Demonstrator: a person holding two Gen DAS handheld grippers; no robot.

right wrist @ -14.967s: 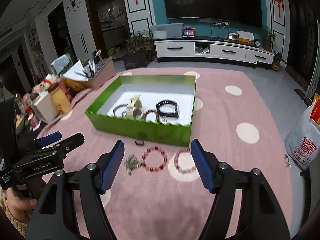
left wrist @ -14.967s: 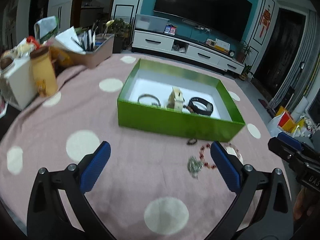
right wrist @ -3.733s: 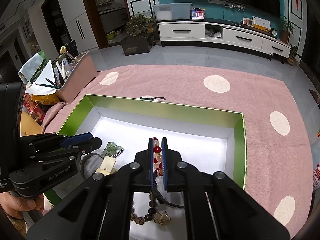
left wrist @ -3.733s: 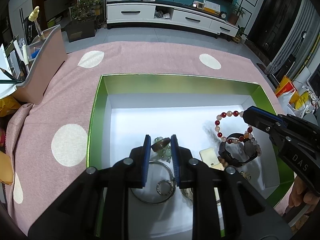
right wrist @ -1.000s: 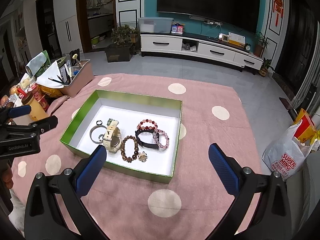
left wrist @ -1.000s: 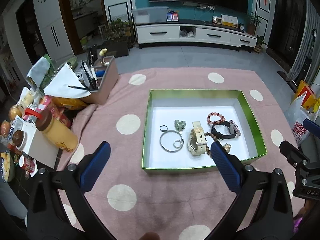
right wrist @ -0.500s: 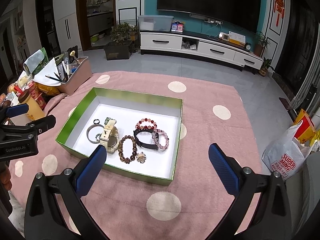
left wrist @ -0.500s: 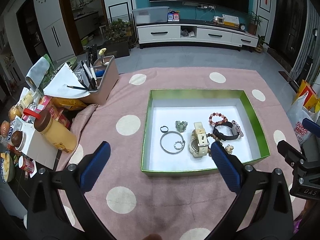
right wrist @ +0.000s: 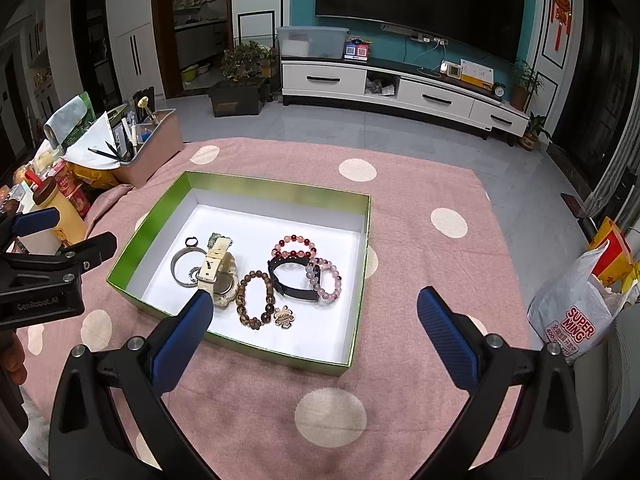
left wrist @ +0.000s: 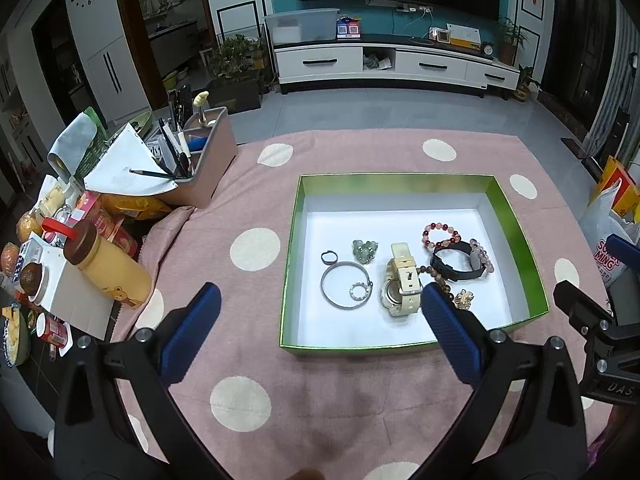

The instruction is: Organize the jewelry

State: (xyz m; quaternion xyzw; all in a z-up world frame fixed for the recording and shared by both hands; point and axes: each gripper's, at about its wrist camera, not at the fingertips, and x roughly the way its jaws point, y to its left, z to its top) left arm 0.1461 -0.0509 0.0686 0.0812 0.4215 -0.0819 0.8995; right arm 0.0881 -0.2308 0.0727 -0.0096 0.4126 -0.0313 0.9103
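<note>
One box (right wrist: 362, 240) holds three bead bracelets (right wrist: 256, 299), one watch (right wrist: 216, 270), one black band (right wrist: 292, 280), one bangle (right wrist: 182, 266), two rings (left wrist: 329, 258), one brooch (right wrist: 284, 316), and one green bead cluster (left wrist: 365, 250).

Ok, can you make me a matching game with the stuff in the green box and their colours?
Things:
1. watch
2. big plain bangle
3. wide strap band
4. bead bracelet by the little flower charm

Colours:
A. black
B. brown
C. cream
D. silver

Pairs: 1-C, 2-D, 3-A, 4-B
</note>
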